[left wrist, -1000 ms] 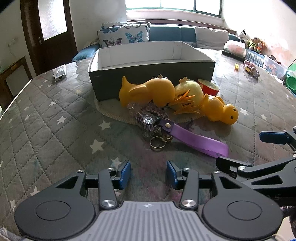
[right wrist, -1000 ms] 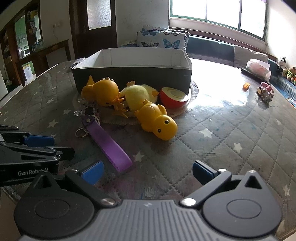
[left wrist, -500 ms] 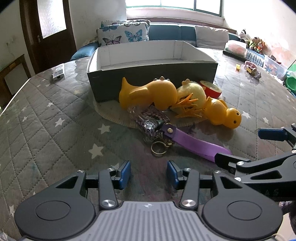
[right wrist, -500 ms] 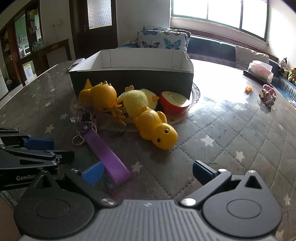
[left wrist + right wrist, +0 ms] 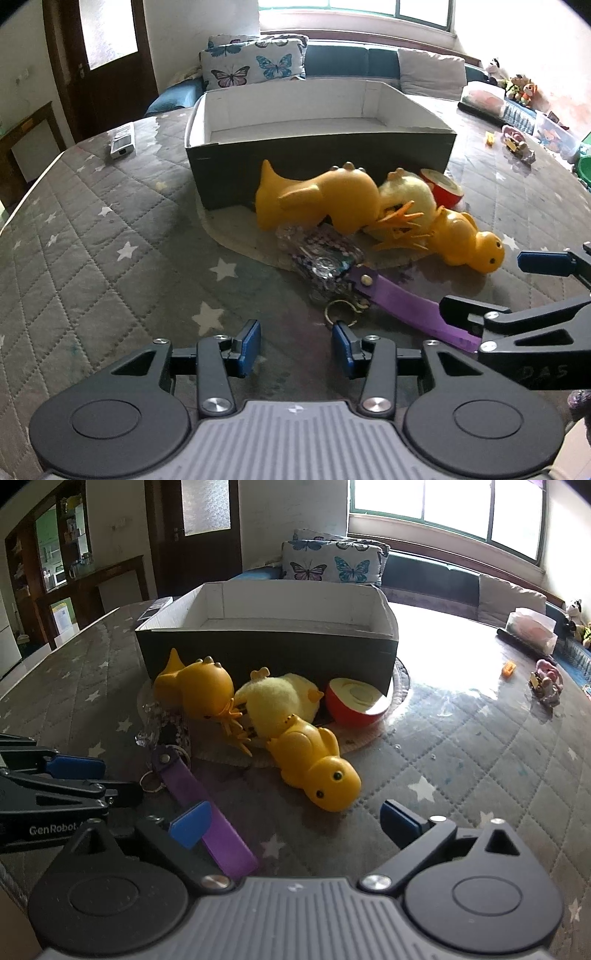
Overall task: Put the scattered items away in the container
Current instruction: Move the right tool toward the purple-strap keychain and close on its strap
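So the box [image 5: 266, 653] is sitting on the quilted table [image 5: 461, 746] with nothing visible inside it, and all the stuff is lying piled right in front of its dark wall. Two rubber ducks are lying on their sides: one [image 5: 195, 690] by the box's left end, the other [image 5: 317, 764] nearer the camera, with a fuzzy yellow chick [image 5: 280, 701] squeezed between them. A red half-apple [image 5: 354, 701] is leaning by the box's right corner. The purple strap [image 5: 210, 812] with its key ring is stretching toward the grippers. The right gripper [image 5: 291, 823] is hovering wide apart, jaws just closing a bit, gripping nothing. The left gripper [image 5: 295, 347] is hanging released, nothing between its pads either.
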The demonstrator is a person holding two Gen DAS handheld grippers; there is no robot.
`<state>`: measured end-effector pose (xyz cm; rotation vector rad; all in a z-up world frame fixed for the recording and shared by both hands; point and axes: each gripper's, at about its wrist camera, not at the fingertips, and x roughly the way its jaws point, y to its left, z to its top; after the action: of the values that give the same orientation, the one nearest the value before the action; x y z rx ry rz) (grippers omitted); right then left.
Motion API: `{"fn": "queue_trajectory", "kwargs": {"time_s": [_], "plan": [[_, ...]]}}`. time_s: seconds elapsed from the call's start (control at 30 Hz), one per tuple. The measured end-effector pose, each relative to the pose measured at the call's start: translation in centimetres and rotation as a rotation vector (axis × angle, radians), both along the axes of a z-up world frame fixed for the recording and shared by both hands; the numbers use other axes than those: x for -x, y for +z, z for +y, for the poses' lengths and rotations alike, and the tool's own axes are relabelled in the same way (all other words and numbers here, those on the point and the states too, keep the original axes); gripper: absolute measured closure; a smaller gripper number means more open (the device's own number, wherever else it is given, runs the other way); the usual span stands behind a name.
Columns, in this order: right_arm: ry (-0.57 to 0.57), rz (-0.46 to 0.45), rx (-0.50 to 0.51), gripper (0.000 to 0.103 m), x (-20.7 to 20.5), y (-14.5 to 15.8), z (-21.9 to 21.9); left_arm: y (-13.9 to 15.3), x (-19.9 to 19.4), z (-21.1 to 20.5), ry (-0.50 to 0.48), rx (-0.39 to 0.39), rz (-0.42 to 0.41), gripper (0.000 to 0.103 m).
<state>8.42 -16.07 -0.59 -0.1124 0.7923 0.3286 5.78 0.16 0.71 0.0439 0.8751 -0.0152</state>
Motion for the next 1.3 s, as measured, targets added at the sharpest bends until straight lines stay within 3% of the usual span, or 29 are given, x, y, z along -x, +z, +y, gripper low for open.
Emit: {"fn": "queue_trajectory", "kwargs": {"time_s": [0.53,0.87,1.03,1.3], "plan": [[0.057,0.001,-0.030,0.021,0.2,0.8,0.4,1.7,-1.4,2.2,0.032,0.073,-0.026,0.061],[0.109,-0.020,-0.023,0.024,1.9,1.7,0.5,3.0,-2.3,2.8,0.053,0.120,-0.048,0.061],[0.157,-0.021,-0.027,0.025,2.1,1.8,1.3,3.0,-2.9,2.5,0.031,0.172,-0.030,0.061],[0.186,-0.002,-0.030,0.036,1.2,1.2,2.3,2.2,-4.3,0.8,-0.007,0.158,0.011,0.061]]}}
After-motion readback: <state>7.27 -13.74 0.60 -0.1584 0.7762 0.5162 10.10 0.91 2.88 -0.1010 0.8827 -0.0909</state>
